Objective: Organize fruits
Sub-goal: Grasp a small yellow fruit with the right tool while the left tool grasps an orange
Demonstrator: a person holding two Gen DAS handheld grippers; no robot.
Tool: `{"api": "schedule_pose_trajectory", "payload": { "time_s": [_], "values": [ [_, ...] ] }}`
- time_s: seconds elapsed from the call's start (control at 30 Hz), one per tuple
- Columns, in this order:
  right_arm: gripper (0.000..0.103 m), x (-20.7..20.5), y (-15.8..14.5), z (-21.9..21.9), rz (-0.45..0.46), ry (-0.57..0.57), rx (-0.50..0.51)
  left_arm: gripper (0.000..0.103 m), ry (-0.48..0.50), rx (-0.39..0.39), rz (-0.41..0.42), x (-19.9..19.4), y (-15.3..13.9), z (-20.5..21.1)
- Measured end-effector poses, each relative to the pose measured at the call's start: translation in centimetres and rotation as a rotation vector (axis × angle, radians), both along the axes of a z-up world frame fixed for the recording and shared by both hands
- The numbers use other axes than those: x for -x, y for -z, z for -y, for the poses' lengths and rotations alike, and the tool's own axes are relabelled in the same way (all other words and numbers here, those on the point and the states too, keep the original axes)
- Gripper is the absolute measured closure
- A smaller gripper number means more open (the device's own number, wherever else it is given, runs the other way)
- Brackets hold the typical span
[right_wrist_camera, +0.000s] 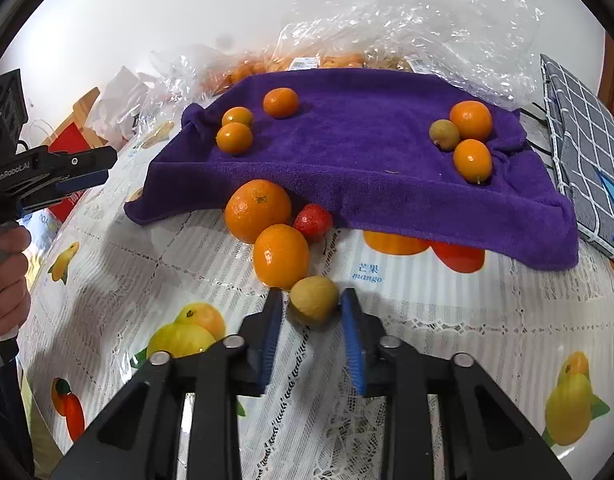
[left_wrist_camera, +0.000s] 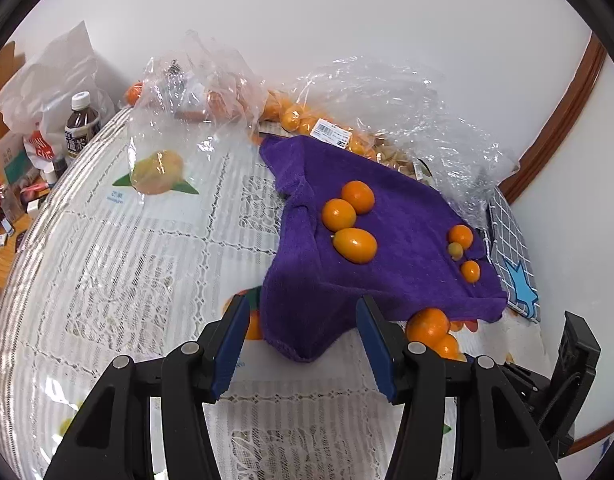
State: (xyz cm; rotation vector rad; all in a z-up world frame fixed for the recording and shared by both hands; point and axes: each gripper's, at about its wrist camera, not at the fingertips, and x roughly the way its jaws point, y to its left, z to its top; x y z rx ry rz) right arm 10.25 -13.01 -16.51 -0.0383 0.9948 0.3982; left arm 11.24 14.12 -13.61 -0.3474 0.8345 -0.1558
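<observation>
White lace-patterned tablecloth (right_wrist_camera: pixel 447 312) printed with fruit pictures covers the tabletop, with a plain pale wall behind. Toward the far left corner, in the left wrist view, stand a dark plastic bottle with a white cap (left_wrist_camera: pixel 81 122) and crumpled clear plastic bags (left_wrist_camera: pixel 211 76). The left gripper (left_wrist_camera: pixel 303 320) hovers over the near edge of the tabletop, its fingers spread wide and holding nothing, aimed at the hanging corner of a purple terry towel (right_wrist_camera: pixel 367 148) spread across the middle.

On the towel's left part sit three small orange kumquats (right_wrist_camera: pixel 235 138); on its right part sit two more orange fruits (right_wrist_camera: pixel 471 120) touching a small tan round fruit (right_wrist_camera: pixel 444 134). Just in front of the towel's near edge lie a large round orange (right_wrist_camera: pixel 258 210), a smaller oval orange fruit (right_wrist_camera: pixel 281 256) touching it, and a red strawberry-like fruit (right_wrist_camera: pixel 313 222).

The right gripper (right_wrist_camera: pixel 313 300) has its blue fingers closed onto a tan-yellow round fruit (right_wrist_camera: pixel 314 300), which seems to rest on the cloth; whether both pads truly press it is hard to judge. A grey checked cloth (right_wrist_camera: pixel 579 152) lies at the right edge.

The step in hand looks like picking up this tan fruit. Next it likely needs lifting and carrying to the tan fruit on the towel's right part, with a gentle grip so it does not roll.
</observation>
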Motion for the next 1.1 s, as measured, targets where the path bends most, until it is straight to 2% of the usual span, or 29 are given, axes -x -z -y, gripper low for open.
{"api": "schedule_pose_trajectory", "payload": {
  "time_s": [0.27, 0.43, 0.63, 0.77, 0.87, 1.0, 1.1],
  "values": [
    [0.077, 1.1, -0.7, 1.3, 0.039, 0.021, 0.008, 0.051, 0.066, 0.002, 0.015, 0.5, 0.3, 2.4],
    [0.077, 2.3, -1.4, 4.3, 0.077, 0.071, 0.031, 0.052, 0.16, 0.024, 0.012, 0.3, 0.6, 6.1],
    [0.077, 3.4, -1.4, 8.4, 0.078, 0.137, 0.003, 0.052, 0.23, 0.043, 0.006, -0.1, 0.9, 10.4],
    [0.077, 4.1, -1.4, 10.2, 0.087, 0.163, -0.01, 0.053, 0.197, 0.027, 0.005, -0.9, 1.4, 12.3],
    [0.077, 4.5, -1.4, 11.2, 0.092, 0.176, -0.027, 0.055, 0.187, 0.05, -0.02, -1.6, 2.0, 13.1],
    [0.077, 4.7, -1.3, 12.3, 0.093, 0.191, -0.053, 0.056, 0.145, -0.003, -0.046, -2.4, 2.7, 13.8],
    [0.077, 4.7, -1.1, 12.8, 0.094, 0.198, -0.068, 0.062, 0.106, -0.008, -0.073, -2.8, 3.4, 13.6]
  ]
}}
